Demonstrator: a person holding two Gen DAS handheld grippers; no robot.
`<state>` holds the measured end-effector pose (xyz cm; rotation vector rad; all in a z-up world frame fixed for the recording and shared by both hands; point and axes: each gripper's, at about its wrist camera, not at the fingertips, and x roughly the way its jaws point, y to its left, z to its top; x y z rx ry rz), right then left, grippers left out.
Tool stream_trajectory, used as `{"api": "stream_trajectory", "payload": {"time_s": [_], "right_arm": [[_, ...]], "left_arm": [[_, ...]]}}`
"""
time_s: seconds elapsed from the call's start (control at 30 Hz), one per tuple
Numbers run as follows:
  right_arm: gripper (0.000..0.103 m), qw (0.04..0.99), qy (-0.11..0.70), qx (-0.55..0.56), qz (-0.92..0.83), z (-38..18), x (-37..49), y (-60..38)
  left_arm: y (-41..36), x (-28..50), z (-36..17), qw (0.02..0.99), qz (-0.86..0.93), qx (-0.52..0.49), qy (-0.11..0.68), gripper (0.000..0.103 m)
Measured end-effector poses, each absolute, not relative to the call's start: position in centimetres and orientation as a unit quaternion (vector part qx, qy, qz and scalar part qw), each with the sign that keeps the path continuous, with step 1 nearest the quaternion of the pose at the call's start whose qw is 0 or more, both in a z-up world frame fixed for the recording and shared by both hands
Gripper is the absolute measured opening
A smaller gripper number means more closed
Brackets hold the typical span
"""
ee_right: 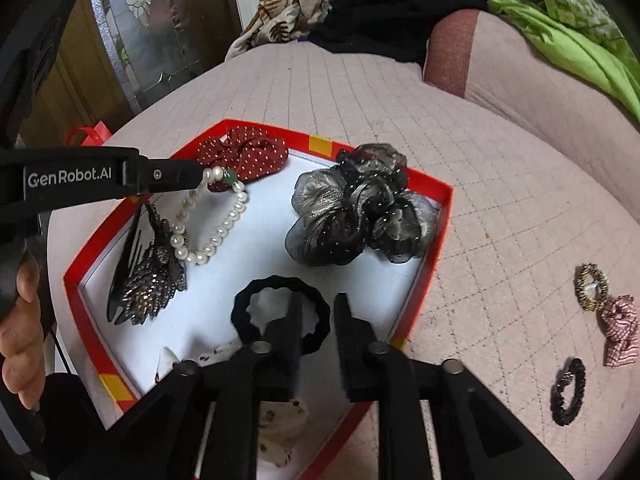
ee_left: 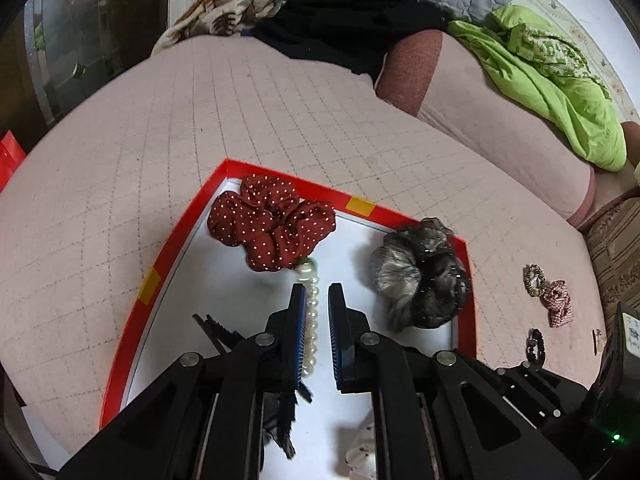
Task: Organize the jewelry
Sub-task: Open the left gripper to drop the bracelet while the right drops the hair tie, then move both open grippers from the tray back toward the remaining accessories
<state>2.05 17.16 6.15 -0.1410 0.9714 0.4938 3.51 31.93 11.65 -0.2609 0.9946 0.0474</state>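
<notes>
A red-rimmed box (ee_left: pixel 466 280) (ee_right: pixel 442 216) with a white floor lies on the pink quilt. In it are a red dotted scrunchie (ee_left: pixel 272 224) (ee_right: pixel 244 158), a grey-black organza scrunchie (ee_left: pixel 424 276) (ee_right: pixel 360 208), a pearl bracelet (ee_left: pixel 313 312) (ee_right: pixel 218 236), a black lace hair clip (ee_right: pixel 148 272) and a black hair tie (ee_right: pixel 280 304). My left gripper (ee_left: pixel 317 292) (ee_right: pixel 200 178) is open, its jaws either side of the pearl bracelet. My right gripper (ee_right: pixel 318 304) is open over the box, with the black hair tie under its left finger (ee_right: pixel 294 320).
On the quilt right of the box lie a gold-beaded tie (ee_right: pixel 591 286) (ee_left: pixel 534 280), a pink checked bow (ee_right: pixel 620 330) (ee_left: pixel 559 302) and a small black tie (ee_right: pixel 568 390) (ee_left: pixel 535 345). A white spotted scrunchie (ee_right: pixel 280 420) lies at the box's near edge. Green cloth (ee_left: pixel 552 92) lies far right.
</notes>
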Motion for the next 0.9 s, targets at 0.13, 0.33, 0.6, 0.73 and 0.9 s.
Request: {"api": "stream_trajectory", "payload": {"time_s": [0.13, 0.33, 0.6, 0.73, 0.9], "right_arm": [[0.037, 0.865, 0.44, -0.055, 0.235, 8.0, 0.4, 15.8], [0.04, 0.874, 0.426, -0.028, 0.234, 9.8, -2.5, 12.2], [0.051, 0.894, 0.402, 0.006, 0.199, 11.2, -6.8, 5.8], [0.055, 0.896, 0.412, 0.013, 0.165, 10.4, -8.7, 1.8], [0.056, 0.895, 0.427, 0.064, 0.117, 8.9, -9.8, -3.5]], "left_arm": [[31.0, 1.8, 13.5, 0.882, 0.036, -0.121, 0.454, 0.038], [29.3, -1.6, 16.6, 0.895, 0.038, -0.12, 0.428, 0.04], [25.6, -5.6, 18.4, 0.9, 0.025, -0.124, 0.416, 0.048], [23.3, -7.6, 18.1, 0.897, 0.01, -0.135, 0.422, 0.055], [20.2, -8.9, 17.3, 0.894, 0.005, -0.107, 0.435, 0.056]]}}
